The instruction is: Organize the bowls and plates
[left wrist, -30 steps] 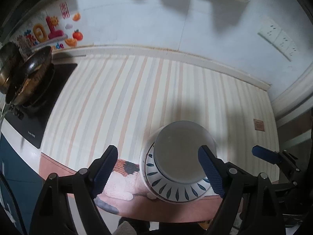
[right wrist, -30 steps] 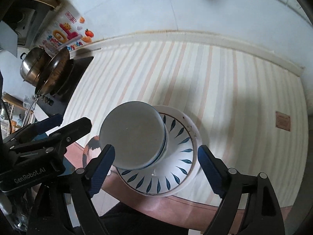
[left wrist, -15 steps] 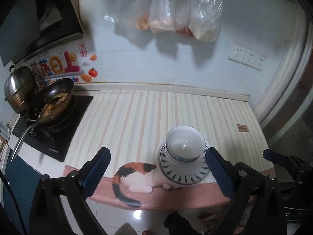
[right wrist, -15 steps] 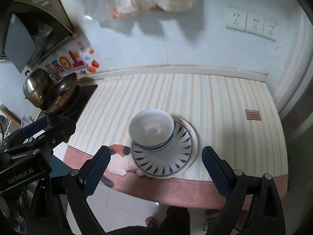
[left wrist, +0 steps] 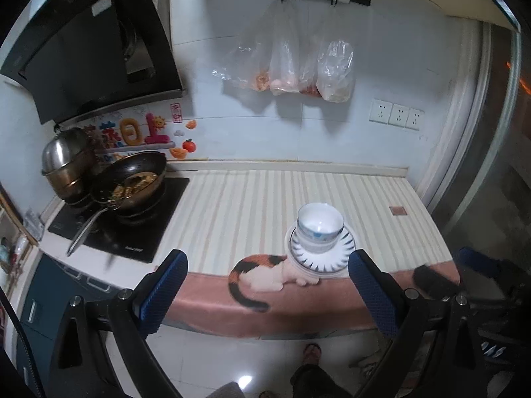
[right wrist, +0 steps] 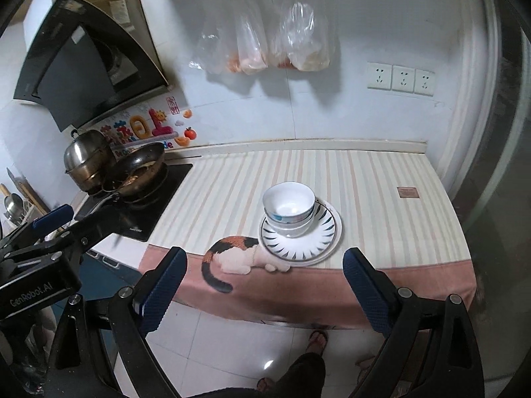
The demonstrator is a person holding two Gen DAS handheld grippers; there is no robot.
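A stack of white bowls [left wrist: 320, 229] sits on blue-leaf patterned plates [left wrist: 320, 260] near the counter's front edge. The right wrist view shows the same bowls [right wrist: 288, 207] and plates [right wrist: 300, 247]. My left gripper [left wrist: 268, 260] hangs open, well back from the counter and above the floor, with nothing between its fingers. My right gripper [right wrist: 264, 255] is likewise open and empty, far back from the stack. The left gripper [right wrist: 53, 219] also shows at the left edge of the right wrist view.
A striped cloth with a cat print [left wrist: 262, 273] covers the counter [right wrist: 381, 179]. At the left, a wok with food [left wrist: 134, 184] and a steel pot [left wrist: 66, 162] sit on a black hob. Plastic bags [left wrist: 292, 63] hang on the wall. A person's foot [right wrist: 317, 340] stands on the tiled floor.
Both grippers have pulled back and up from the bowl stack, from close over it to well off the counter. The bowls and plates stay in place.
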